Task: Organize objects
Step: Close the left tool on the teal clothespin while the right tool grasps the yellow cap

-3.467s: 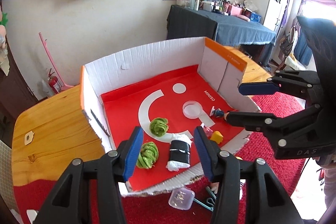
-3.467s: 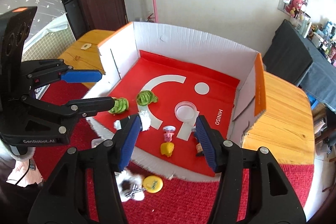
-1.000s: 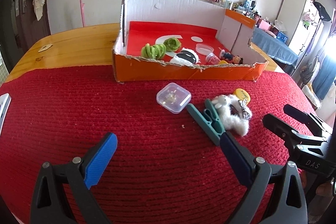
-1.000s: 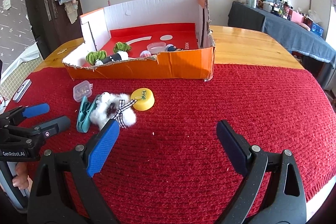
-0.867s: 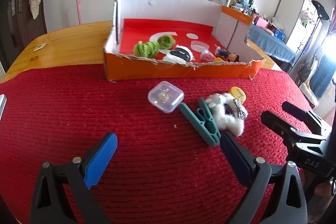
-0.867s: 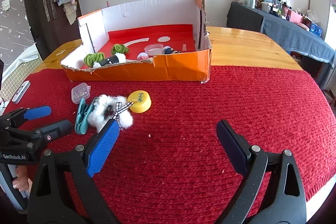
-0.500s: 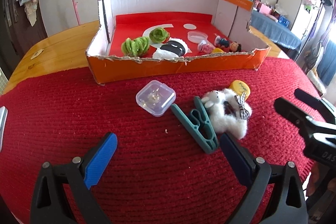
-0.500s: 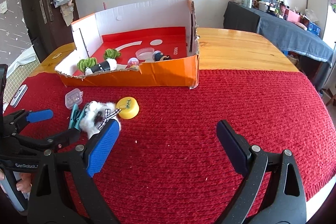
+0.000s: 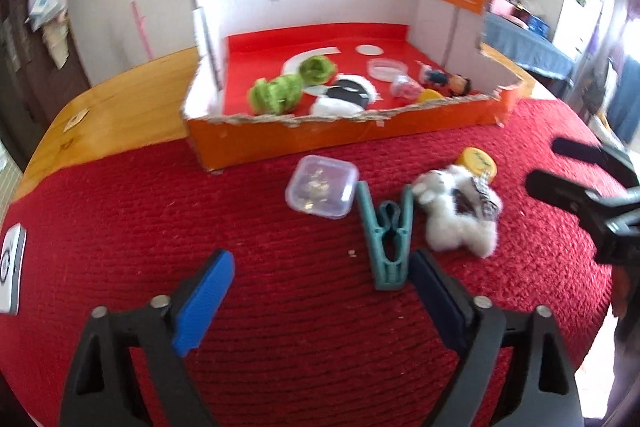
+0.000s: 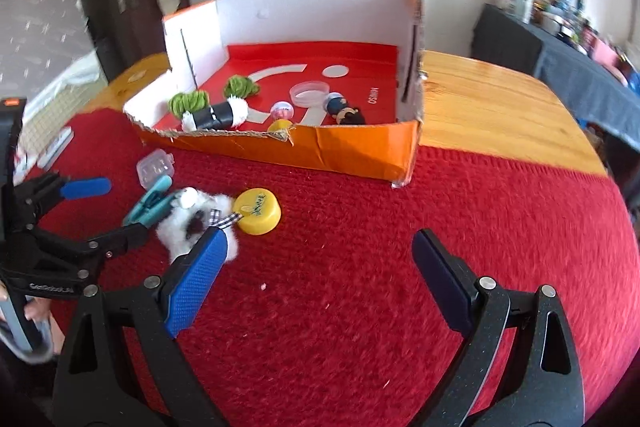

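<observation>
Red cloth covers surface; orange box (image 9: 344,131) is landmark. Just in front of it: clear case (image 9: 321,186), teal clip (image 9: 386,241), white plush (image 9: 460,223), yellow cap (image 10: 257,211). Left gripper (image 9: 320,303) & right gripper (image 10: 320,267) both spread wide, holding nothing, nearer camera than those items.

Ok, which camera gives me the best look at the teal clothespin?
Left wrist: the teal clothespin lies whole and unobstructed just ahead of the open left gripper. In the right wrist view, it is small, partly hidden behind the white plush toy.
</observation>
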Tool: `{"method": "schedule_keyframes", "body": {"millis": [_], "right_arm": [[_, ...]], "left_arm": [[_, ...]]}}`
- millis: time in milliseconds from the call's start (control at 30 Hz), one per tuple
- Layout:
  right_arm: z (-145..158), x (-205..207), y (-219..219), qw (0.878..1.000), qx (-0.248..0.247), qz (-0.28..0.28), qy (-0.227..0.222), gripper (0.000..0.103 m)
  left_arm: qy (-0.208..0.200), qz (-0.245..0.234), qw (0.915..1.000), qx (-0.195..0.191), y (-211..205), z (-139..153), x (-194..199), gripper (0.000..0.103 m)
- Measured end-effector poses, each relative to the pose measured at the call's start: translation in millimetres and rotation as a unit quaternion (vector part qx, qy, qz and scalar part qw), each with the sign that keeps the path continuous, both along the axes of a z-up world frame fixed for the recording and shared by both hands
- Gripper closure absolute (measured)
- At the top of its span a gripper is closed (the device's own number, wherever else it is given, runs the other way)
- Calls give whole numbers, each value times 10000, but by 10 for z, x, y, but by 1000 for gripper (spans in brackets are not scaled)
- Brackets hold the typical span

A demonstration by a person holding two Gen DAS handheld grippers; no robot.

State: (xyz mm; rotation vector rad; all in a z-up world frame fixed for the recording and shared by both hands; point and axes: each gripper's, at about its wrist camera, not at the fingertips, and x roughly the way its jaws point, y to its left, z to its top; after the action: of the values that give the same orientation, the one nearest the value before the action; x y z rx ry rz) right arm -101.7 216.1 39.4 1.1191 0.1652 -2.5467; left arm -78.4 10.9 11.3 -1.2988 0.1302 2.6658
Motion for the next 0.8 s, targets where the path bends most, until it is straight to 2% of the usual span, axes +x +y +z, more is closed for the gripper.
{"method": "schedule_keyframes", "body": {"millis": [100,167,300,433,533,600,667,733,800], "right_arm": [[-46,-106,-56,9988,412,257,-52,10],[-87,-150,-92,9977,519,424,-133,13],[-159,-188,-182,9951,510,789,-293,20],[-189,-211,-282,9930,590,998,-245,27],[-188,-238,-325,9922,547,1088,-247,34],[-183,-248,-341,9920,444,1147,-283,46],[-181,-245,-372,9915,428,1198,-256,49],[-175,-240,-387,9909,392,1266,-229,55],[-173,-261,-394,9905,234,1326,-279,68]], "left_arm": [[54,-187,9998,-58,69,12,-10,22],[49,-295,9996,-21,92,24,-31,28],[78,-380,9992,55,110,34,-72,37],[90,-477,9987,129,117,35,-94,43],[109,-546,9983,181,123,38,-98,50],[127,-603,9978,232,127,40,-94,55],[129,-640,9974,292,130,43,-91,58],[133,-674,9971,333,133,47,-86,67],[108,-756,9962,422,141,51,-78,76]]}}
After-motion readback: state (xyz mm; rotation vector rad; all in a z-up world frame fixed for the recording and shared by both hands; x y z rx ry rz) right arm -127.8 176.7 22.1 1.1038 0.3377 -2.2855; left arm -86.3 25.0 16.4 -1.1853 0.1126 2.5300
